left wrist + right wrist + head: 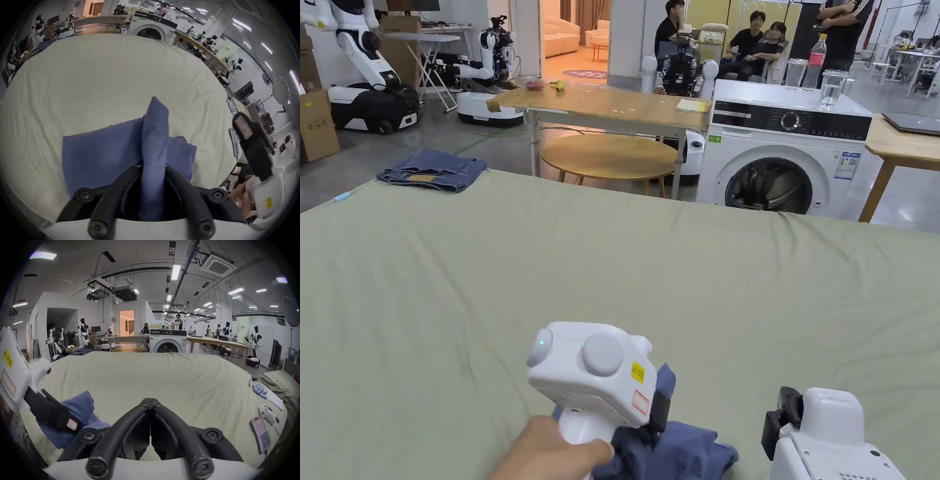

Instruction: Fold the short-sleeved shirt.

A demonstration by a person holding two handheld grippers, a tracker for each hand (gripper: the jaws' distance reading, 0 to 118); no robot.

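A blue short-sleeved shirt (687, 453) lies bunched at the near edge of the green bed cover (612, 262). My left gripper (656, 425), held in a hand, is shut on a raised fold of it. In the left gripper view the fold of the shirt (100, 154) stands up between both jaws of the left gripper (152, 165). My right gripper (781, 419) hovers to the right of the shirt, apart from it. In the right gripper view the right gripper (150, 400) has its jaws pressed together on nothing, with the shirt (78, 407) and the left gripper (71, 425) to its left.
Folded jeans (432, 170) rest on the far left corner of the bed. A phone (261, 434), a small white device (267, 415) and a pillow (282, 386) lie at the right side. Beyond the bed stand a washing machine (784, 156), tables, robots and several people.
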